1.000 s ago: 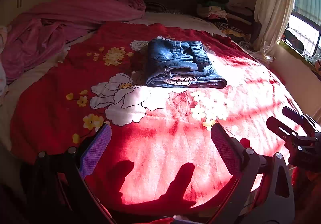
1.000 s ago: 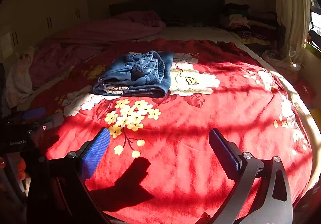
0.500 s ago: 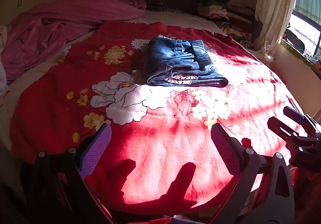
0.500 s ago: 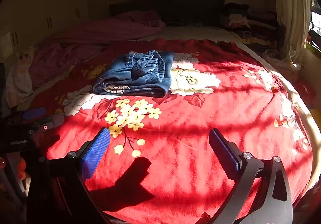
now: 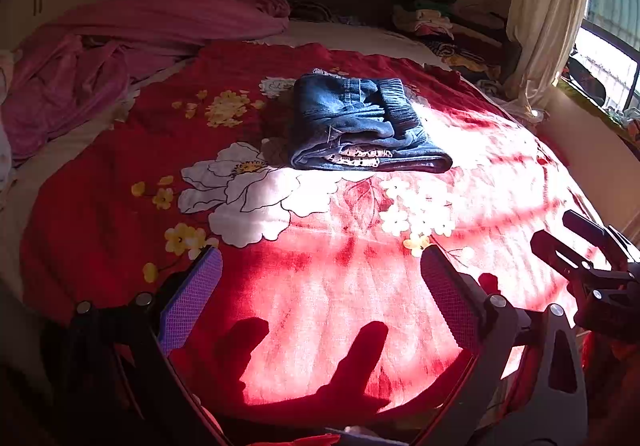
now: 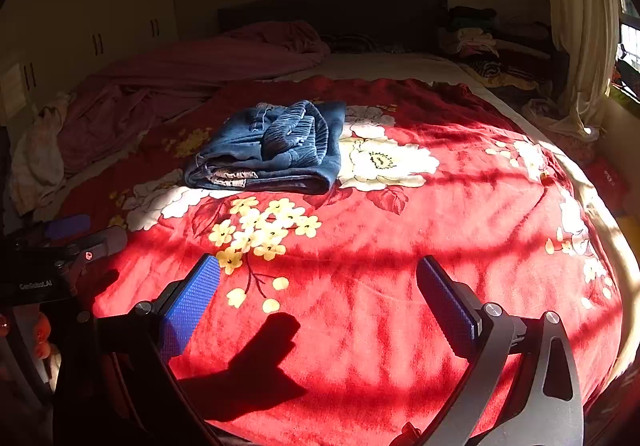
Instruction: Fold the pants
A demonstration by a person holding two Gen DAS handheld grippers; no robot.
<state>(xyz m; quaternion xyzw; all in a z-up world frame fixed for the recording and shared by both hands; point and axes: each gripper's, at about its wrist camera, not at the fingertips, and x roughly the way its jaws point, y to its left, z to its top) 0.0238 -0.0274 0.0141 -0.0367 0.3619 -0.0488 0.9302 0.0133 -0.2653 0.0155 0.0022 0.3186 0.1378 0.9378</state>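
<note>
With both my left tool (image 5: pixel 320 286) and right tool (image 6: pixel 318 294) wide open and empty, I judge the bulky pants (image 5: pixel 360 126) may spring unfolded if nudged.

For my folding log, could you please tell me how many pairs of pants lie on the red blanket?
1: the folded blue pants lie mid-blanket, beyond both open hand-held grippers. More may be in the far clothes pile.
</note>
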